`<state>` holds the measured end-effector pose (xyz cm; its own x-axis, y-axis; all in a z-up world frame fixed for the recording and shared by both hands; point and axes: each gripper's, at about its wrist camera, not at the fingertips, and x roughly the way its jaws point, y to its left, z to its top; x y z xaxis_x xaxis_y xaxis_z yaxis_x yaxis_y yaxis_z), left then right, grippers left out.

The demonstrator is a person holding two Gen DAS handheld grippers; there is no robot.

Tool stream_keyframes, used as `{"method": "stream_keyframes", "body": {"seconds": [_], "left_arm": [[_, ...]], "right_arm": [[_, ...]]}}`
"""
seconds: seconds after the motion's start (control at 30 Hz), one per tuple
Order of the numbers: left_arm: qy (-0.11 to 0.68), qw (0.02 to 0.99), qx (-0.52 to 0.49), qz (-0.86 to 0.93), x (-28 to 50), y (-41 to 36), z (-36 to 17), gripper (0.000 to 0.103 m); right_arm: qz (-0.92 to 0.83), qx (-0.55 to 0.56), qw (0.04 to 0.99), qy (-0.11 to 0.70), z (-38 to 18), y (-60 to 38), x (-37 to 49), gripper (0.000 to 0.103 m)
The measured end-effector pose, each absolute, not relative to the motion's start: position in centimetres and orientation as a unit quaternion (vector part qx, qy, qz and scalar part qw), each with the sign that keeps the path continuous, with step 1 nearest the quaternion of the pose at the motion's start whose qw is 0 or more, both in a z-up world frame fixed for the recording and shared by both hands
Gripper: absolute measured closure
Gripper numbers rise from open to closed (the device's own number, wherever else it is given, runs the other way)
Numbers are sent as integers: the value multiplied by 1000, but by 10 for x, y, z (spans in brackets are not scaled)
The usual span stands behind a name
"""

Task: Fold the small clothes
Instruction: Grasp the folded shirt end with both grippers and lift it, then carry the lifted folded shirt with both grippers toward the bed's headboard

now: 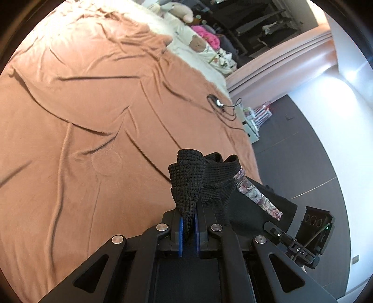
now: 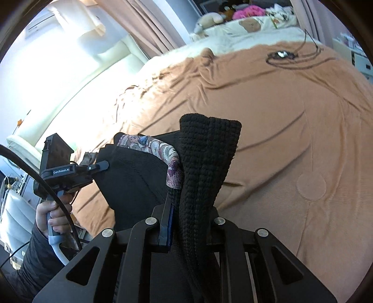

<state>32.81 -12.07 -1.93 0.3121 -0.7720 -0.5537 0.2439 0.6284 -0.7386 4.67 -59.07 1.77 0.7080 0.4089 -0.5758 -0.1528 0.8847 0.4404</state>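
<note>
A small black knit garment with a floral patterned band hangs in the air above the bed, held between both grippers. In the left wrist view my left gripper is shut on a bunched corner, its blue pads pressing the knit. My right gripper shows at the right, against the garment's other side. In the right wrist view my right gripper is shut on a thick fold of the garment; one blue pad shows and the other finger is hidden by cloth. The left gripper pinches the far edge, held by a hand.
An orange-brown blanket covers the bed, creased all over. A small device with a black cable lies near the bed's far edge. Soft toys and pillows sit at the head. Grey floor lies to the right of the bed.
</note>
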Motion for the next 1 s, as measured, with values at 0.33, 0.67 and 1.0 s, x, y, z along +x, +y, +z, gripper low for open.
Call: {"method": "stream_keyframes", "body": {"seconds": [0.33,0.67,1.0], "left_arm": [[429,786,-278,-348,261,-85,42,97],[360,820,-270,-353,180,-42,117,97],[283,853,-257,-356,131,8,201,97]], "right_arm": [[164,151,927,301,52,-574,-51,91],[184,116,947,236,93,-542,-155,91],[222,66,956,178,146,-514,-230,91]]}}
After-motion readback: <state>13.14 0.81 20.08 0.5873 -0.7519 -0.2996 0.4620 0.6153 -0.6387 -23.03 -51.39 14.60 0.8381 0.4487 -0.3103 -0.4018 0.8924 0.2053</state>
